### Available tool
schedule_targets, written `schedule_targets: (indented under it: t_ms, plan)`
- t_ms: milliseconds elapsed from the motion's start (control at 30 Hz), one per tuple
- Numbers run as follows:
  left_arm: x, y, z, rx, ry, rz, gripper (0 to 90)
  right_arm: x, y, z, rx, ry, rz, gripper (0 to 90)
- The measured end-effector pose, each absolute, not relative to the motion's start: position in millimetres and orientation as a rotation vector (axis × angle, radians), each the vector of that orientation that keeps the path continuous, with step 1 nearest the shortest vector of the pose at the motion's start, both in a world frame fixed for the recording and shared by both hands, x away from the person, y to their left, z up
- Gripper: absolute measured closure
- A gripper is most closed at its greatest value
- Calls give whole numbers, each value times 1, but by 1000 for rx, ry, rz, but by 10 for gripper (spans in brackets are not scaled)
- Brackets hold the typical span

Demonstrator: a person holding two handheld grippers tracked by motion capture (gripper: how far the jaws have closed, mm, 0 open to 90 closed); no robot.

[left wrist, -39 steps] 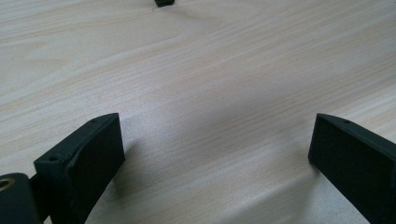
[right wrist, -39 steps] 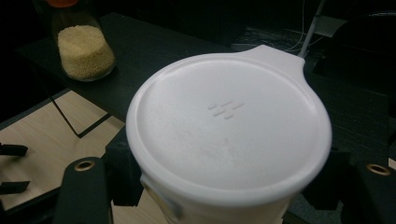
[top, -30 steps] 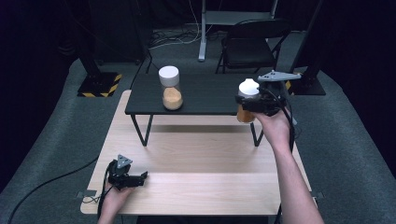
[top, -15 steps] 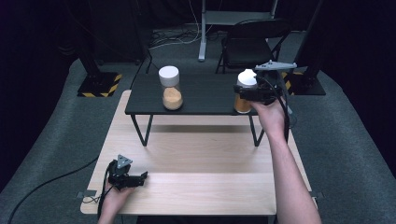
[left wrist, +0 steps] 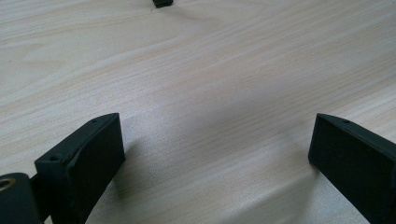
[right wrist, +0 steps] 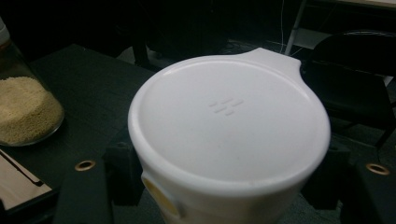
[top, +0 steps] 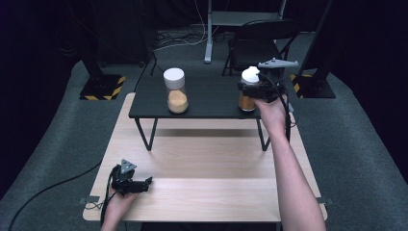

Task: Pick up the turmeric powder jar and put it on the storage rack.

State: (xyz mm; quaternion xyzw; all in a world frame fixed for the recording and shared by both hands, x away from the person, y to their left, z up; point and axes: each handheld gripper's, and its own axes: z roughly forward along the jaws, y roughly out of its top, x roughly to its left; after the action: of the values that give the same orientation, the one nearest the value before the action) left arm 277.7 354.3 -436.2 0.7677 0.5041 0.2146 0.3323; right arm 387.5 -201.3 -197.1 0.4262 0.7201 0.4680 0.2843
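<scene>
Pinching the upright white-lidded jar (top: 248, 91) at the far right of the dark counter (top: 207, 96), the right gripper (top: 251, 90) probably keeps it slightly raised; left gripper (top: 144, 184) rests spread, near-left.

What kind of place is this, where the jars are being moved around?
Probably a studio or lab set up for recording: black curtained surroundings, grey carpet, stand bases with hazard-striped feet, a folding chair, and a small black table standing on a wooden table.

Bare forearms; black grippers with blocky jaws, brass-ringed screw holes, grey three-cornered plates, trailing cables
</scene>
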Motion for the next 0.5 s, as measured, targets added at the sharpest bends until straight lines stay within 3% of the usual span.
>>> schedule_targets:
  t_ms: [400,500]
  plan:
    - [278,354,-436,2005,1317,560,30,399,-203,-196,1173,1947,1271,289]
    - [278,354,-436,2006,1317,560,29,397,-202,-196,1177,1933,1276,252]
